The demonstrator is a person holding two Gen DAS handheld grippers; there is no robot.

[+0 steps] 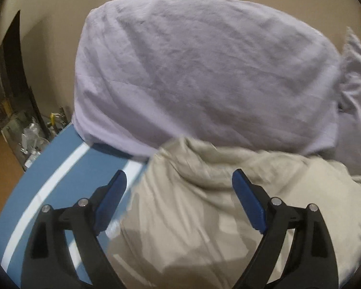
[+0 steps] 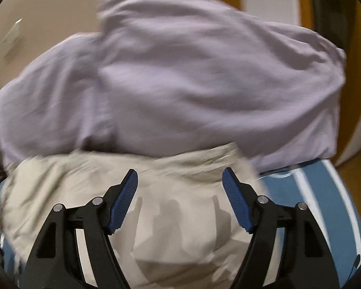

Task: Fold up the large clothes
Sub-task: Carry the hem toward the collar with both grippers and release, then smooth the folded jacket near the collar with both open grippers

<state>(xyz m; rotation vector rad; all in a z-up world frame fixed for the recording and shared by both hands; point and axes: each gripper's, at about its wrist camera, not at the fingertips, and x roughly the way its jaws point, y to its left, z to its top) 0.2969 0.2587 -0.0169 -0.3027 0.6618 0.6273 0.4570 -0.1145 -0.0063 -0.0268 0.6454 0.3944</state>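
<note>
A beige garment (image 1: 204, 204) lies crumpled on a blue surface with white stripes (image 1: 60, 168). Behind it lies a larger lavender garment (image 1: 192, 72). My left gripper (image 1: 179, 180) is open and empty, hovering over the beige garment's left part. In the right wrist view the beige garment (image 2: 180, 216) lies under my right gripper (image 2: 180, 180), which is open and empty. The lavender garment (image 2: 180, 84) lies beyond it. The blue striped surface (image 2: 325, 204) shows at the right. Both views are blurred.
A beige wall (image 1: 48, 36) stands behind the clothes. Dark furniture and clutter (image 1: 24, 120) sit at the far left below the surface's edge. An orange and white door area (image 2: 276, 0) is at the upper right.
</note>
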